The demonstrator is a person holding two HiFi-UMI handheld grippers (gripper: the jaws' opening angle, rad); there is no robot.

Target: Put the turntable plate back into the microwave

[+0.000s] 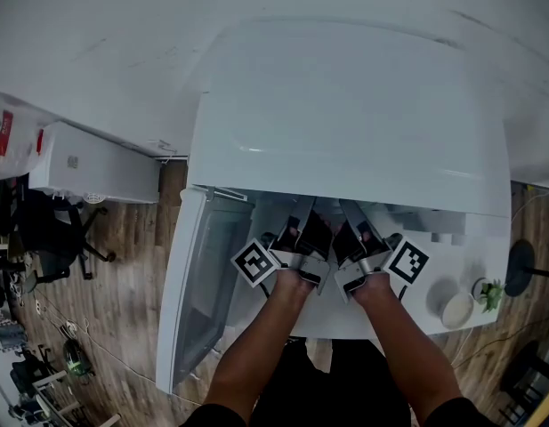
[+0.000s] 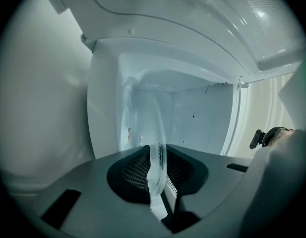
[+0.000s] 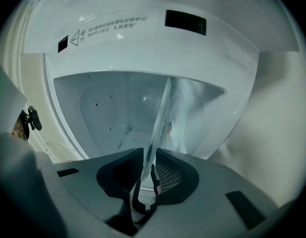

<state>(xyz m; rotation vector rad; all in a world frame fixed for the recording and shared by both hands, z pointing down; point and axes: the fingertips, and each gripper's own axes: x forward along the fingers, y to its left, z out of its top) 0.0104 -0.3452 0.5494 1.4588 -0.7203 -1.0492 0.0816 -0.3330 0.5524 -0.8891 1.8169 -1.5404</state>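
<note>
Here the right tool point(image 3: 149, 155) clamps the turntable plate point(image 3: 163, 115) (left tool point(image 2: 157, 150) gapes around it).

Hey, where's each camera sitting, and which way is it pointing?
Head view: on the person's head, looking steeply down at the microwave and its open door; forearms, left tongs, right tongs show.
Left gripper view: on the left tongs, facing into the cavity; jaws apart around the glass turntable plate rim.
Right gripper view: on the right tongs, facing the cavity; jaws clamp the rim.
Shared: both gripper views see that plate.
</note>
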